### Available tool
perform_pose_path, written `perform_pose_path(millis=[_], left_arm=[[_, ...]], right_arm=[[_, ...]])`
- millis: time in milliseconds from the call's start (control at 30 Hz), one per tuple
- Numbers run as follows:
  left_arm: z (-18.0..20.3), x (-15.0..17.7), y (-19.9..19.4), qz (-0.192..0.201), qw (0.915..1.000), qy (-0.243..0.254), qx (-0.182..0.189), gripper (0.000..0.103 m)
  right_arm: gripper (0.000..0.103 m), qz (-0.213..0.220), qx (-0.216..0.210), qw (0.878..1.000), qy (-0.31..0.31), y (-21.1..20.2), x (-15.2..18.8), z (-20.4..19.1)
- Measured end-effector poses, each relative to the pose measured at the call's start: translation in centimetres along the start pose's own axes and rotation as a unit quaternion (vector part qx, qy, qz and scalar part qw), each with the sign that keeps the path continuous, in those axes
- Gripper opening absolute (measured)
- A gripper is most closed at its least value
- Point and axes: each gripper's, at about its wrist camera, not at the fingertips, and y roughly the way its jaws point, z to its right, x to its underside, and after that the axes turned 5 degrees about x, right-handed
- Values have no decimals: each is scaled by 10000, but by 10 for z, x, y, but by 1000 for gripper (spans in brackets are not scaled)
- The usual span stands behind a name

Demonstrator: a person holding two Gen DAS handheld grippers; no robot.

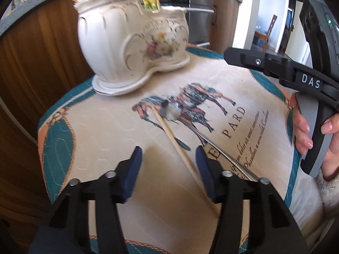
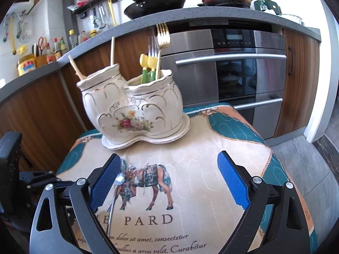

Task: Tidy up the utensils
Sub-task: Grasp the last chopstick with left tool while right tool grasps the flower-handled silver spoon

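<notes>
A white floral ceramic holder stands at the far end of a printed cloth. Its left cup holds wooden chopsticks; its right cup holds forks and yellow-topped green-handled pieces. A single wooden chopstick and a metal spoon lie on the cloth. My left gripper is low over the chopstick, which runs between its blue pads near the right one; the pads do not press it. My right gripper hovers open and empty above the horse print.
The cloth covers a small raised surface with edges dropping off on all sides. Behind it are wooden cabinets, a steel oven and a grey counter with pans. A hand grips the right tool's handle at the cloth's right edge.
</notes>
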Motion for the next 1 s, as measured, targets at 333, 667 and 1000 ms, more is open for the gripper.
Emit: perform_pose_path(millis=[333, 667, 1000], left_arm=[[-20, 1, -2, -160, 9996, -180, 177, 6], [-31, 6, -9, -170, 9992, -291, 197, 5], [-21, 4, -12, -191, 9994, -62, 294, 5]], right_arm=[[77, -1182, -674, 9886, -650, 23, 15, -38], [19, -1684, -551, 9734, -1453, 36, 31, -76], [4, -1890, -411, 9575, -2142, 25, 30, -83]])
